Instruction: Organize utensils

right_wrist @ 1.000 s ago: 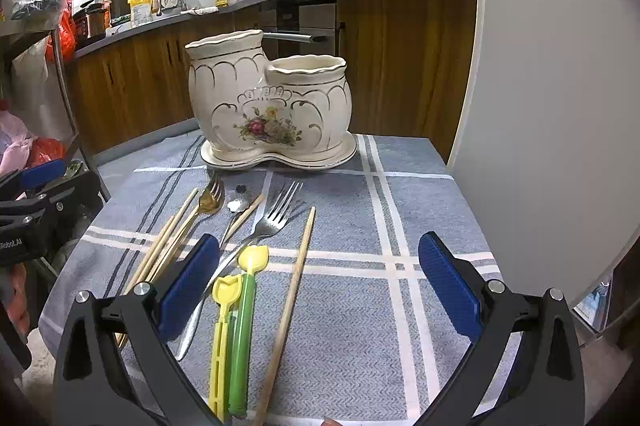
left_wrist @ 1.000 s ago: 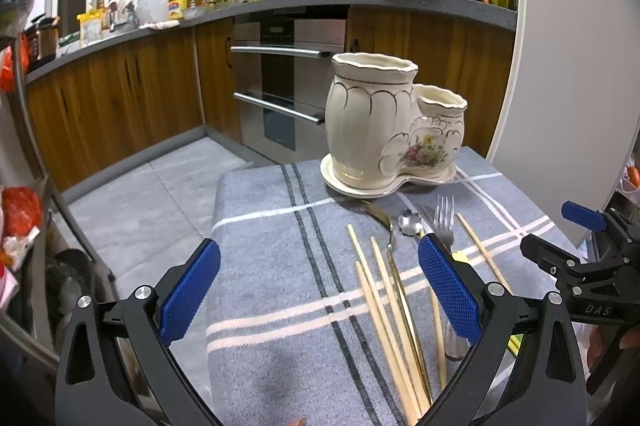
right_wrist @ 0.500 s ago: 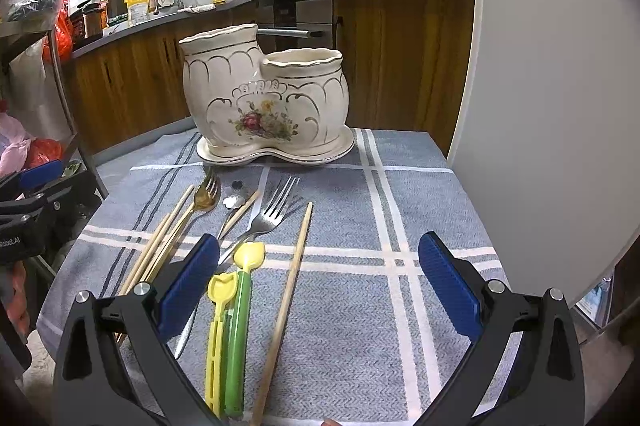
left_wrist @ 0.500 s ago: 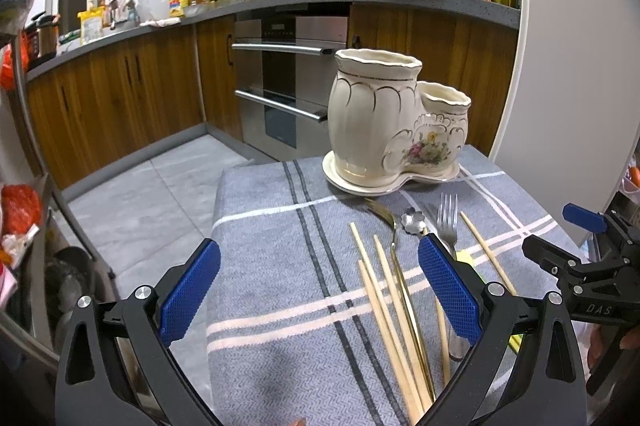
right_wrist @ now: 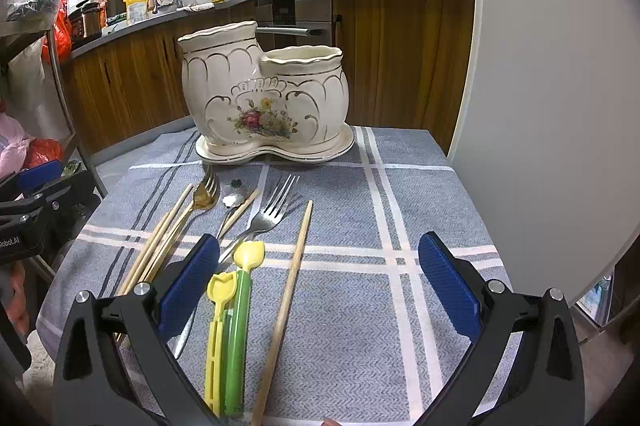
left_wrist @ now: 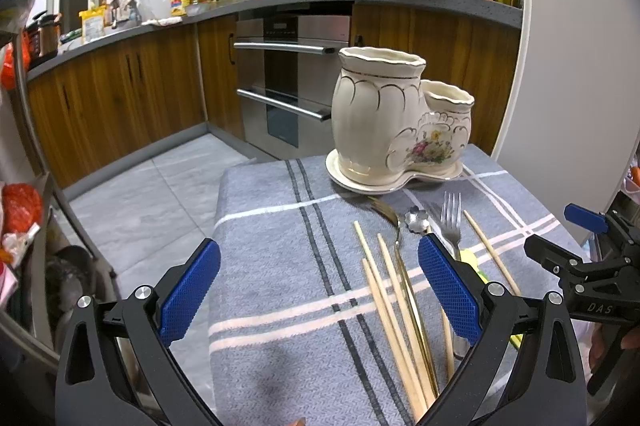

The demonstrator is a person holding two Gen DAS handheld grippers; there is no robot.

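With both tools [left_wrist: 318, 286] [right_wrist: 319, 284] released and empty, risk of pinching several bunched chopsticks [right_wrist: 160, 246] together, or knocking the ceramic utensil holder [right_wrist: 266, 106].

Lit brightly and evenly from indoor kitchen light overhead. Sharp through the centre, strongly bowed toward black fisheye corners. Soft short shadows beneath the silver fork [right_wrist: 269, 211]; mild sheen on the ceramic holder [right_wrist: 264, 102].

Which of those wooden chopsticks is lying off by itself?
The single chopstick right of the silver fork. The other chopsticks lie bunched on the far left by the gold fork.
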